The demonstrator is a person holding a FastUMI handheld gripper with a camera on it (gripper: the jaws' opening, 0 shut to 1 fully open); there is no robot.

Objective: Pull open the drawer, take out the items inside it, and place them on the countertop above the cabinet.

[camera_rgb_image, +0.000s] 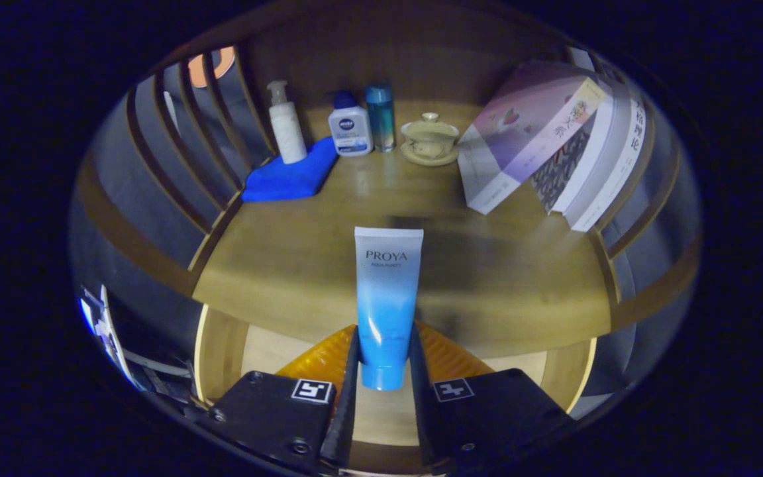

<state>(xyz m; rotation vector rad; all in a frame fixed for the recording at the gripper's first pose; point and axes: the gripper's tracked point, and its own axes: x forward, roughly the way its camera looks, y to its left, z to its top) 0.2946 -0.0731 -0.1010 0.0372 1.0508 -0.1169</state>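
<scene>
Countertop [289, 265]: I'm looking along a wooden top, slatted rails on both flanks, a wooden back wall beyond.
Drawer [269, 351]: it's pulled open below the counter's front edge; I see its pale floor under my fingers, and an orange ribbed thing [318, 358] lying in it behind the tube.
Books [554, 146]: a leaning row at the far right of the counter, covers tilted toward the middle; the spine writing is too small for me to read.
Gripper [385, 371]: I've got it level, aimed straight at the back wall, raised at the counter's front edge over the drawer. Jaws drawn in close, both fingers pressing the tube's lower sides.
Tube [388, 298]: blue fading to white, held upright, long axis vertical, cap end down between my fingers, flat crimped end up. It's in the air in front of the counter edge, not resting on anything. Front reads "PROYA", with a smaller line below I can't make out.
Blue cloth [289, 175]: folded at the far left, against the rail.
Back row: white pump bottle [287, 126] on the cloth's edge, a squat white bottle with blue cap [350, 129], a slim teal bottle [380, 116], then a lidded cup on a saucer [429, 138].
</scene>
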